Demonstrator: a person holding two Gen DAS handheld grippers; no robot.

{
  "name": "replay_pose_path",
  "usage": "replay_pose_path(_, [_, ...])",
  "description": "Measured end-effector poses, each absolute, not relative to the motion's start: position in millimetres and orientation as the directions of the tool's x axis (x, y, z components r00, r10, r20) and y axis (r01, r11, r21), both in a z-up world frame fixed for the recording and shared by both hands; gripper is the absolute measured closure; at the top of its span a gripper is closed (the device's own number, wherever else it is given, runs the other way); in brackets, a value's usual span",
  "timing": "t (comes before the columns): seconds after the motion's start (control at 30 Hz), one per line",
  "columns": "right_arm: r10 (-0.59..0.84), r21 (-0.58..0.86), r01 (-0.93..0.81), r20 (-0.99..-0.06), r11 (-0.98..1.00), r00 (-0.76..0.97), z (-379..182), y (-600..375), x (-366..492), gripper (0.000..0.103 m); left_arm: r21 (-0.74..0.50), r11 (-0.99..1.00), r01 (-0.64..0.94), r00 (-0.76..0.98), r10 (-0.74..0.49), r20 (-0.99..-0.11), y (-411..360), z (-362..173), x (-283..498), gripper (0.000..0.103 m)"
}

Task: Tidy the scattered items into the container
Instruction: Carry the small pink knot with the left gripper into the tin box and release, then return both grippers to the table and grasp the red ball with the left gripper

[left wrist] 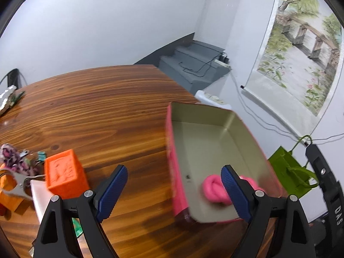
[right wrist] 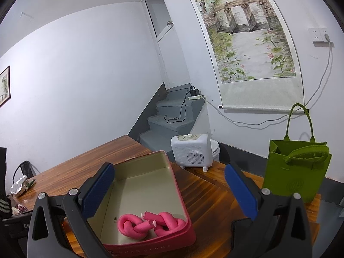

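Observation:
A pink tin (left wrist: pixel 221 133) with a pale gold inside stands on the wooden table (left wrist: pixel 96 111); it also shows in the right wrist view (right wrist: pixel 137 185). A knotted pink foam roller (left wrist: pixel 212 190) (right wrist: pixel 148 225) lies in its near end. My left gripper (left wrist: pixel 172 191) is open and empty above the tin's left wall. My right gripper (right wrist: pixel 169 193) is open and empty above the tin. An orange cube (left wrist: pixel 64 172), a patterned scrunchie (left wrist: pixel 11 157), binder clips (left wrist: pixel 40 155) and a metal carabiner (left wrist: pixel 17 185) lie at the left.
A white card (left wrist: pixel 39 195) and orange cloth (left wrist: pixel 8 193) lie by the cube. A green felt bag (right wrist: pixel 294 167) stands on the table's right side. A white heater (right wrist: pixel 193 150) stands beyond the table. Foil-wrapped items (left wrist: pixel 7 96) lie at the far left edge.

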State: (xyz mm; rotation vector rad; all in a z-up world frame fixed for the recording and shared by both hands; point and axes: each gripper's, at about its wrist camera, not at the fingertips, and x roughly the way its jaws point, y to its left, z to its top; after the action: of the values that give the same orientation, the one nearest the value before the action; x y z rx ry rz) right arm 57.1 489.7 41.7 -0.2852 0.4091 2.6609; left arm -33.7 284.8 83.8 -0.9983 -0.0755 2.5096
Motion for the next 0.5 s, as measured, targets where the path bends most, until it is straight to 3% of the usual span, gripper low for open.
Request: replay_pose_path(0.5, [0.405, 0.140, -0.442, -0.231, -0.886, -0.884, 40.7, 467.4, 56.5, 0.001, -0.164, -0.975, -0.150, -0.742, 0.221, -0.633, 169.5, 80.3, -4.4, 0.013])
